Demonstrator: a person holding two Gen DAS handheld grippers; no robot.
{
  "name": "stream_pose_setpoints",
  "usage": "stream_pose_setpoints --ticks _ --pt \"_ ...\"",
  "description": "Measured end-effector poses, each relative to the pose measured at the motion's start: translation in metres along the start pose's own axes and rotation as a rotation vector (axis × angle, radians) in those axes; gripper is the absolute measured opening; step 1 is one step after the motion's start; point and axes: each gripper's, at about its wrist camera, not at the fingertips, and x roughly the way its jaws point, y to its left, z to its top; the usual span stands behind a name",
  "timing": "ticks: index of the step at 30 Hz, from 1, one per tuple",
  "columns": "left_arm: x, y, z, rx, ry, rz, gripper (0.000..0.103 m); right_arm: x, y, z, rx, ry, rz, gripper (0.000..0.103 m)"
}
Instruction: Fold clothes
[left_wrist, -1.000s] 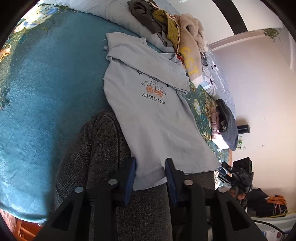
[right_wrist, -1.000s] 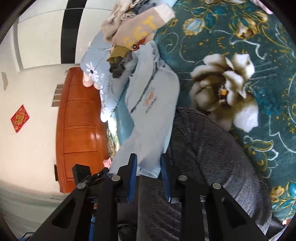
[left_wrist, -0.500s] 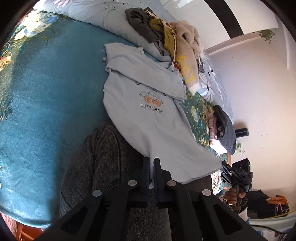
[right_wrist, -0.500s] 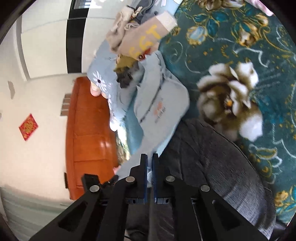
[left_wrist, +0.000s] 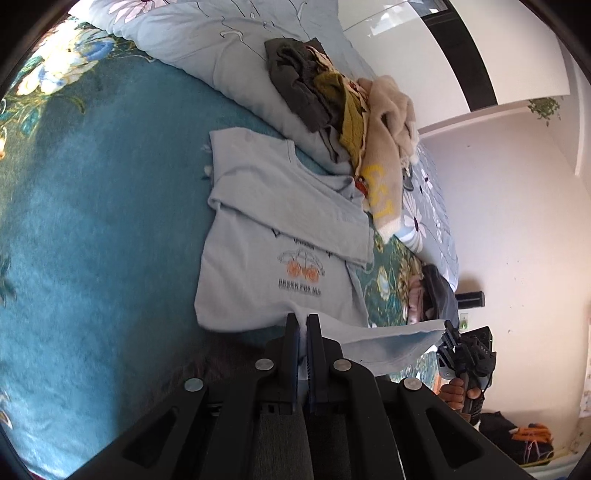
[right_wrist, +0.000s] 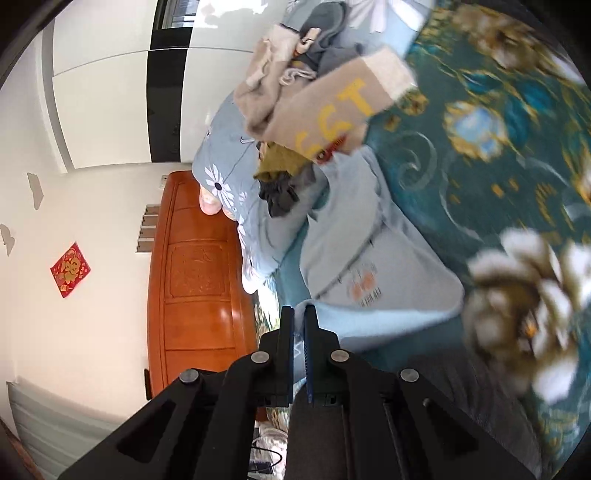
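- Left gripper (left_wrist: 302, 325): jaws, apart a second ago, are now clamped on the bottom hem of the light blue T-shirt (left_wrist: 280, 236).
- Right gripper (right_wrist: 298, 317): likewise closed, pinching the hem's other corner.
- Hem now raised and carried toward the collar; a second ago it lay flat over the dark trouser leg.
- T-shirt's upper half rests on the bed (left_wrist: 92, 221), near the clothes pile (left_wrist: 343, 107) at the pillow edge.
- Judgement: the lengthwise fold has begun, not finished.

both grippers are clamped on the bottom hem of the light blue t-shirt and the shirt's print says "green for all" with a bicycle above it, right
Not quite: the drawing above the words is a small car with orange wheels, not a bicycle, as the left wrist view shows. The rest holds: the left gripper and the right gripper are both clamped on the hem of the light blue t-shirt.
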Motion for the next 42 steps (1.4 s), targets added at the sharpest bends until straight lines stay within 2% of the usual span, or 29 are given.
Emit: stream_pose_setpoints --ticks 5,10,16,22,25,28,30,31,32,34,36,39,42 --pt "0.026 0.013 0.058 -0.067 -0.002 0.013 0.004 0.047 0.009 0.055 0.001 0.007 -0.013 0.005" --pt "0.058 0.024 0.116 -0.111 -0.020 0.037 0.004 0.100 0.002 0.110 0.037 0.004 -0.050 0.005" --pt "0.104 0.040 0.178 -0.155 -0.014 0.064 0.004 0.145 -0.018 0.161 0.079 -0.007 -0.113 0.005" --pt "0.138 0.053 0.219 -0.197 -0.023 0.068 0.004 0.169 -0.039 0.193 0.118 -0.026 -0.169 0.005" --pt "0.150 0.068 0.227 -0.270 -0.027 0.060 0.004 0.179 -0.046 0.200 0.128 -0.011 -0.212 0.005" --pt "0.151 0.077 0.225 -0.300 -0.046 0.027 0.005 0.185 -0.048 0.205 0.115 0.002 -0.236 0.008" --pt "0.145 0.078 0.222 -0.291 -0.069 0.005 0.008 0.183 -0.044 0.206 0.085 0.001 -0.241 0.009" --pt "0.139 0.078 0.220 -0.284 -0.080 0.007 0.014 0.181 -0.041 0.207 0.066 -0.001 -0.247 0.010" --pt "0.132 0.078 0.218 -0.278 -0.090 0.007 0.027 0.177 -0.038 0.207 0.050 -0.006 -0.257 0.021" --pt "0.116 0.077 0.213 -0.257 -0.119 0.007 0.040 0.165 -0.032 0.205 0.023 -0.020 -0.263 0.041" --pt "0.102 0.073 0.201 -0.214 -0.135 0.031 0.040 0.150 -0.026 0.198 -0.004 -0.033 -0.265 0.042" --pt "0.097 0.071 0.166 -0.145 -0.078 0.096 0.046 0.122 -0.024 0.166 -0.055 -0.031 -0.293 0.042" --pt "0.111 0.075 0.124 -0.073 0.028 0.178 0.046 0.097 -0.040 0.125 -0.069 0.016 -0.367 0.042"
